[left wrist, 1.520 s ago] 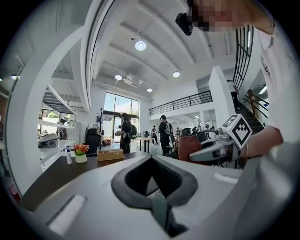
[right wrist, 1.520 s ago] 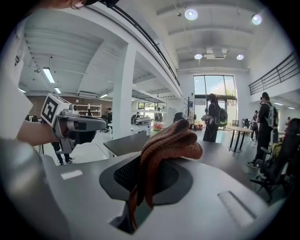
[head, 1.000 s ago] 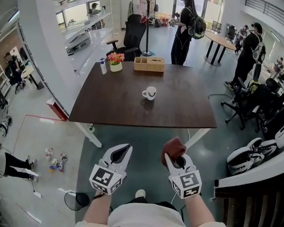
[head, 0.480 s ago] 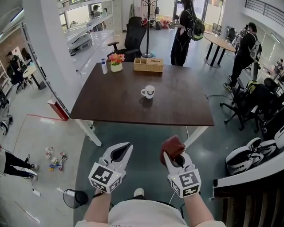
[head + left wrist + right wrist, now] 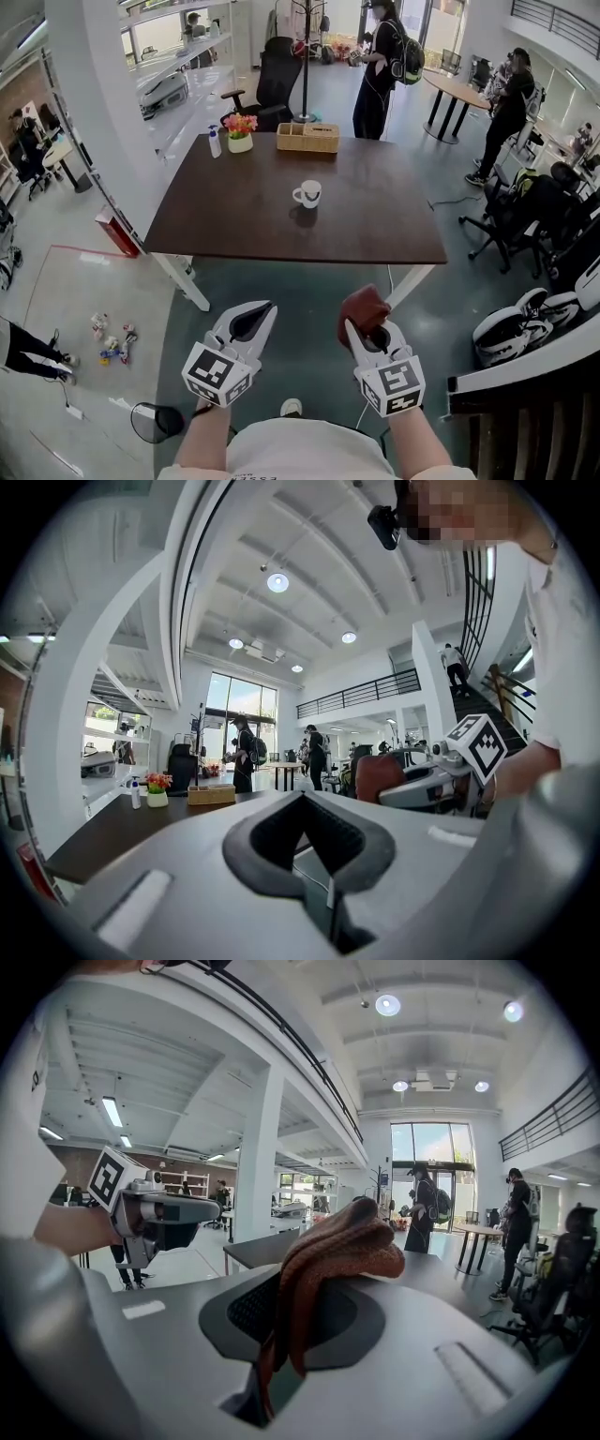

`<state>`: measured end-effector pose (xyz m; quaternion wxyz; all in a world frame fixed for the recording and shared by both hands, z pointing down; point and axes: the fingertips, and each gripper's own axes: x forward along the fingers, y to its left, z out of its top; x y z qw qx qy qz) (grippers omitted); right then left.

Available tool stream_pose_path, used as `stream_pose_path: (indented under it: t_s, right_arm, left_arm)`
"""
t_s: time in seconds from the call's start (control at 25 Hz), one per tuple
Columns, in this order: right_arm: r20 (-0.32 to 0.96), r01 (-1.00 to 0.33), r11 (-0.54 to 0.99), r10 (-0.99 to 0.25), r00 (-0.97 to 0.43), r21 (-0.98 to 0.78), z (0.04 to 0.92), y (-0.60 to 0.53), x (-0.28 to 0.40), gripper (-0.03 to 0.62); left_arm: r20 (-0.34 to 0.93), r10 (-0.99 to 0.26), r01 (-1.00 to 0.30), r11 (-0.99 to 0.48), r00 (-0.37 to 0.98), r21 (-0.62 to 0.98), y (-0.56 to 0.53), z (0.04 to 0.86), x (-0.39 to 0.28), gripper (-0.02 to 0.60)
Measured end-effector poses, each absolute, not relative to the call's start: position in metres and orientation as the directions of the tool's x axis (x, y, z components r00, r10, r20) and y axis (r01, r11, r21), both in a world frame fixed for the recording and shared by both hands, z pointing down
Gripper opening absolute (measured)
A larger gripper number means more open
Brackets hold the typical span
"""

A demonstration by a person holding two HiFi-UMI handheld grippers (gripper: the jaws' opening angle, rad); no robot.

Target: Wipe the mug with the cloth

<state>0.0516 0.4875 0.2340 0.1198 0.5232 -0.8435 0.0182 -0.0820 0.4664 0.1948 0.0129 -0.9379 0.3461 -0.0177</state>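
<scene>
Little changes: my right gripper (image 5: 366, 326) stays clamped on the rust-red knitted cloth (image 5: 363, 307), left gripper (image 5: 251, 317) closed empty; the white ceramic mug (image 5: 308, 194) waits far off, mid dark-brown table (image 5: 225, 230), unreached.

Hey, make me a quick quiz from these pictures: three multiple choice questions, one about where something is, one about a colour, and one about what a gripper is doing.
1. Where does the mug stand on the table?
A. at its left edge
B. near its middle
C. at its near right corner

2. What colour is the cloth?
A. reddish-brown
B. blue
C. white

3. What state is the right hand-held gripper in?
A. open and empty
B. shut on the cloth
C. shut on the mug

Answers:
1 B, since the head view shows the mug about mid-table, away from every edge.
2 A, since the cloth looks reddish-brown in both the head view and the right gripper view.
3 B, since the right gripper view shows the jaws pinching the cloth, which bunches over them.
</scene>
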Motion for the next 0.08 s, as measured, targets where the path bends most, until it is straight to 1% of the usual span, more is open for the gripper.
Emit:
stream_pose_path:
  t_s: [0.08]
  right_arm:
    - [0.218, -0.890, 0.447, -0.881, -0.420, 0.094, 0.2328, 0.4869, 0.0505, 0.075]
  left_arm:
    - [0.026, -0.641, -0.640, -0.767, 0.767, -0.039, 0.4660, 0.1950, -0.0820, 0.000]
